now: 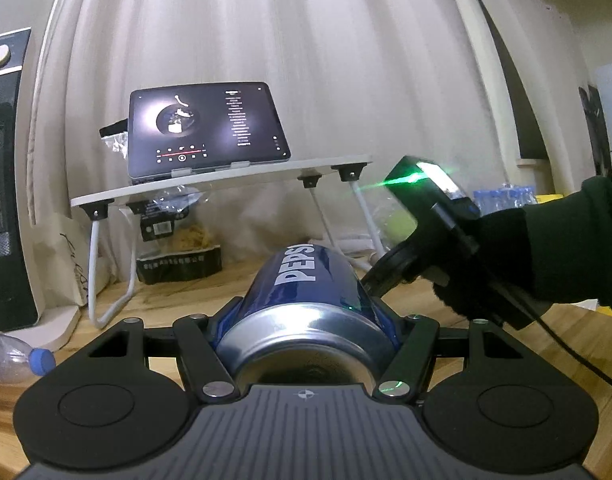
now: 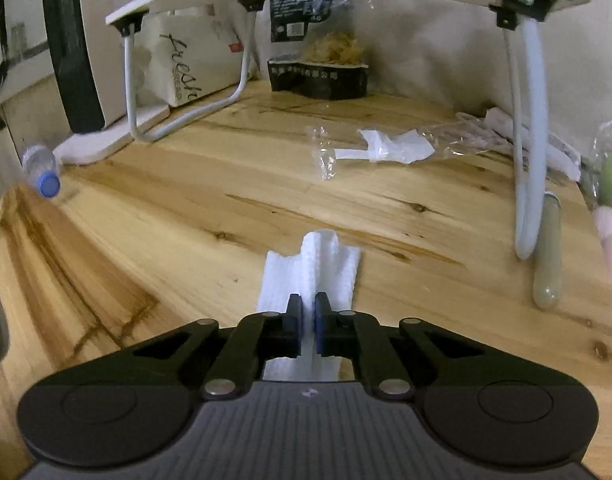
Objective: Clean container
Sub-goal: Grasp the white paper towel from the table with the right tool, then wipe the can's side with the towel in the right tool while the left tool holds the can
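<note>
- While the left gripper (image 1: 306, 320) has its fingers clamped on a blue Pepsi can (image 1: 306, 300), the can lies sideways above the wooden desk (image 1: 177, 292), its base toward the camera.
- Behind it, a tablet (image 1: 203, 128) sits on a white folding stand (image 1: 225, 180).
- Farther right, a gloved hand (image 1: 490, 264) grips the right gripper (image 2: 308, 322).
- Its fingers are nearly closed, pinching a folded white paper towel (image 2: 312, 268) low over the desk.
</note>
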Demonstrator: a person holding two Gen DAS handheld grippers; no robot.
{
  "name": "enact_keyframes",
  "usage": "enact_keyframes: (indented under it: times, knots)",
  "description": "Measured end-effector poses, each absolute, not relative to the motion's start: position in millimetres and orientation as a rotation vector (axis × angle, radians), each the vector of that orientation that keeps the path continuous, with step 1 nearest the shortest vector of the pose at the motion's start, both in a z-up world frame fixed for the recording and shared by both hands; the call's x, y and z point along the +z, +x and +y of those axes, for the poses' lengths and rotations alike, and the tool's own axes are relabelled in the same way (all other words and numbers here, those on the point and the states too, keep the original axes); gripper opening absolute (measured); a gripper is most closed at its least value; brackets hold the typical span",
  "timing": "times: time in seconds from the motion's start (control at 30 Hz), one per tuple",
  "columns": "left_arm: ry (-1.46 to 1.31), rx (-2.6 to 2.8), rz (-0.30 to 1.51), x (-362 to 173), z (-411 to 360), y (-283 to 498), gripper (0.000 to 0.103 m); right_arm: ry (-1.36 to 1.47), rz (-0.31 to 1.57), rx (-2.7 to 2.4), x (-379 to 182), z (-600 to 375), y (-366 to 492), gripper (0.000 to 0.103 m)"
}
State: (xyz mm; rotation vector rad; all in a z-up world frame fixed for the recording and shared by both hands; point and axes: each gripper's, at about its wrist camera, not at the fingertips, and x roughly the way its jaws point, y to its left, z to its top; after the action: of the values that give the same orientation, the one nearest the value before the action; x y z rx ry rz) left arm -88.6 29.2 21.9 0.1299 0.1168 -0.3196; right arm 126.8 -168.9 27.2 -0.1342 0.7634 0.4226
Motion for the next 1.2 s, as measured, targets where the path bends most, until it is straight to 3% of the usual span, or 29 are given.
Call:
enact_keyframes:
  times: [0.33, 0.83, 1.2]
  knots:
    - [0.116, -0.326, 0.104, 22, 30, -88, 0.067, 0.035, 0.523, 0.745, 131, -161, 22, 0.009]
    - [0.271, -0.314, 0.032, 21, 4, -101, 0.067, -0.064, 0.57, 0.946, 127, -98, -41, 0.009]
    - [0.29, -0.324, 0.011, 21, 1, -105, 0.067, -0.222, 0.459, 0.76, 134, -102, -38, 0.009]
